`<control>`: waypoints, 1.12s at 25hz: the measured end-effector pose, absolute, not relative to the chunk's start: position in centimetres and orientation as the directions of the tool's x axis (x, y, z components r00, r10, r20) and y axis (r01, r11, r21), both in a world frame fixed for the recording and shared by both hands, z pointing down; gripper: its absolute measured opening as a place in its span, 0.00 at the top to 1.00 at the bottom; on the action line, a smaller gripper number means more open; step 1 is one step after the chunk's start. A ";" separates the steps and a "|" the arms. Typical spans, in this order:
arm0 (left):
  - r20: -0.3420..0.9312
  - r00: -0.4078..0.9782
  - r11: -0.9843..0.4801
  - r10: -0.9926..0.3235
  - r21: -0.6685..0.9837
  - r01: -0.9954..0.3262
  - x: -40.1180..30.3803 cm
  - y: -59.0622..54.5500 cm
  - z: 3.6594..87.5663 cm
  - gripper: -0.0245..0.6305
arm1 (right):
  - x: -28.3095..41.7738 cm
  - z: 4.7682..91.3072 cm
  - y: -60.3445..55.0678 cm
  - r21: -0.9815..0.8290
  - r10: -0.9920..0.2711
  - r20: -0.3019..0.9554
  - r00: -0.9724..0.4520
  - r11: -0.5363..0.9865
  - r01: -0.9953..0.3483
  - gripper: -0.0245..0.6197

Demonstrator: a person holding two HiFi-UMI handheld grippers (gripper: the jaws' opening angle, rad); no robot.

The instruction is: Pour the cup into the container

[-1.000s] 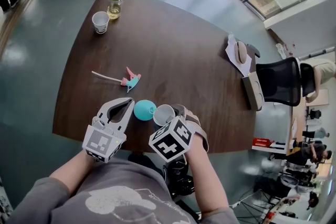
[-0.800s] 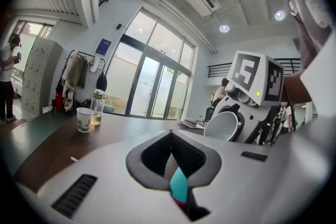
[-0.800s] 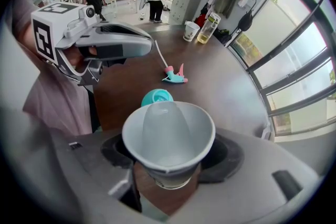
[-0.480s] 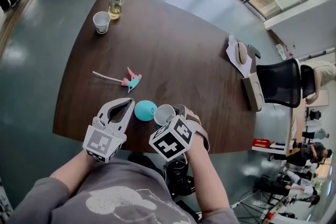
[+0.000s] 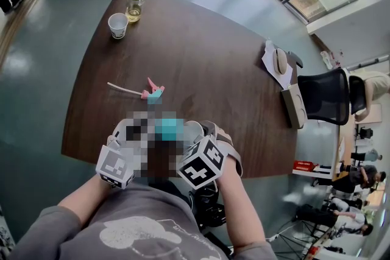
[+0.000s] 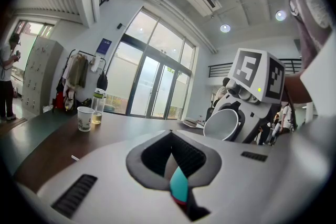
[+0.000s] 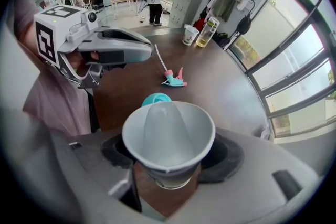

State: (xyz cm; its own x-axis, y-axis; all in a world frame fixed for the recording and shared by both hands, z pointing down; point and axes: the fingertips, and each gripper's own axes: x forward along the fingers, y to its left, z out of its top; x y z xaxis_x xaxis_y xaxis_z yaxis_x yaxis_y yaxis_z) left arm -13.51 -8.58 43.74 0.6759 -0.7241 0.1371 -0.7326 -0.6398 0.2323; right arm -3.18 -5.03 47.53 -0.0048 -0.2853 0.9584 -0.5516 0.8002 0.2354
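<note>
right tool [image 7: 167, 168] clenched on the white paper cup [image 7: 169, 136], jaws on opposite sides of the lower wall, mouth tipped back toward the camera, near the front edge of the surface [image 5: 201, 52]. thin-walled and light by the look. long bulge along the inner wall, probably jaw squeeze, so likely to crush under more force. no liquid visible inside; can't confirm contents. best hold judged mid-wall just under the rolled rim, the stiffest zone, with only enough pressure to stop slip on the smooth coating during the tilt. teal container [image 7: 156, 98]: on the surface just beyond the cup rim, round, smooth, matte, probably plastic or silicone. small and light by the look, so could skate or tip if nudged by the rim. left tool [image 6: 170, 132] closed with nothing between the jaws, just left of the container; could steady it if needed. surface: dark wood grain with a slick sheen, little friction expected. far corner: second paper cup [image 5: 117, 25] beside a clear bottle [image 5: 134, 0] of yellowish liquid, well apart from the work. pink-and-teal item [image 5: 152, 93] with a thin white stick at mid-surface, clear of the pour path.
</note>
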 end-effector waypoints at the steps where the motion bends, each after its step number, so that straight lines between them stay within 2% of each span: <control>1: 0.137 0.676 -0.639 -0.724 0.233 -0.733 -13.5 -8.5 43.7 0.95 | -3.2 47.5 -5.0 0.239 -0.292 0.956 -0.008 0.797 -0.554 0.51; 6: 0.137 0.676 -0.640 -0.724 0.232 -0.732 -13.4 -8.4 43.8 0.95 | -3.3 47.5 -5.2 0.258 -0.332 0.943 -0.026 0.777 -0.574 0.51; 11: 0.141 0.674 -0.640 -0.725 0.223 -0.735 -13.4 -7.8 43.6 0.95 | -3.7 46.7 -5.9 0.259 -0.430 0.896 -0.114 0.713 -0.652 0.51; 18: 0.142 0.668 -0.639 -0.730 0.205 -0.741 -13.1 -7.5 43.0 0.95 | -3.7 45.4 -6.6 0.272 -0.571 0.793 -0.215 0.647 -0.713 0.51; 23: 0.144 0.668 -0.642 -0.730 0.189 -0.743 -12.7 -7.1 42.6 0.95 | -4.1 43.7 -6.9 0.210 -0.640 0.705 -0.304 0.599 -0.773 0.51; 28: 0.140 0.654 -0.635 -0.743 0.162 -0.756 -12.4 -6.8 41.9 0.95 | -3.4 42.3 -7.0 0.231 -0.726 0.607 -0.325 0.552 -0.802 0.51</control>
State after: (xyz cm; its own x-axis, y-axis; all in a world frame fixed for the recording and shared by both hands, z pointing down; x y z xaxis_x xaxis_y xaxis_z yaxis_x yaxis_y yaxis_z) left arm -12.38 -6.80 41.87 0.6542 -0.7433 0.1397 -0.7556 -0.6347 0.1618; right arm -3.38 -7.03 42.28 -0.3250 -0.7255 0.6066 -0.8015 0.5518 0.2305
